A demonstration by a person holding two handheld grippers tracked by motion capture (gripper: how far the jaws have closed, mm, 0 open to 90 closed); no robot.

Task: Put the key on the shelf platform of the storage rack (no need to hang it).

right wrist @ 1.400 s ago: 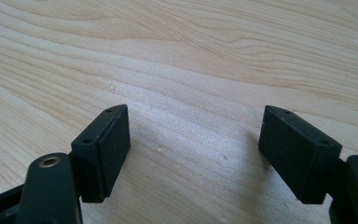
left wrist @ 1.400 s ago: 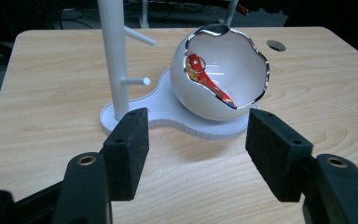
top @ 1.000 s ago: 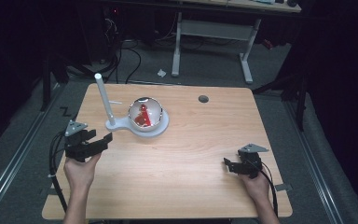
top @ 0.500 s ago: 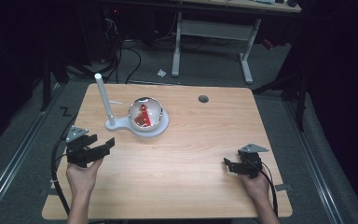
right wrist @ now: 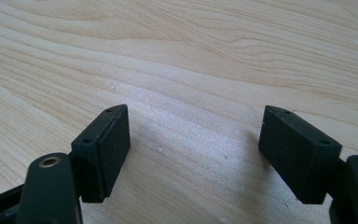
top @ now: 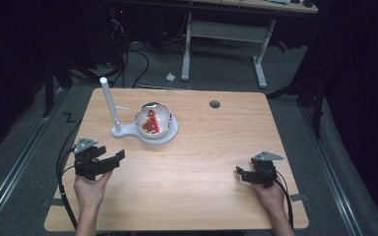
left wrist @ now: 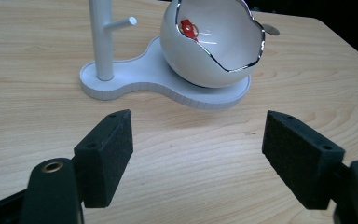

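One light wooden table (top: 192, 196) carries one white plastic stand (top: 145, 132), which has a single upright post (top: 109, 105) with a short side peg, and one glossy white broken-egg-shaped bowl (top: 153, 119) with something small and red inside (too small to identify). Two black two-jaw grippers sit near the front edge: the left gripper (top: 112, 157), jaws spread wide and empty, faces the stand with bare wood between; the right gripper (top: 241, 173), also spread and empty, is well apart from it.

- My right gripper (right wrist: 196, 154) has its 2 black jaws spread wide, nothing between them.
- Under them I see bare, light wooden tabletop (right wrist: 205, 56), grain running across, jaw shadows on it.
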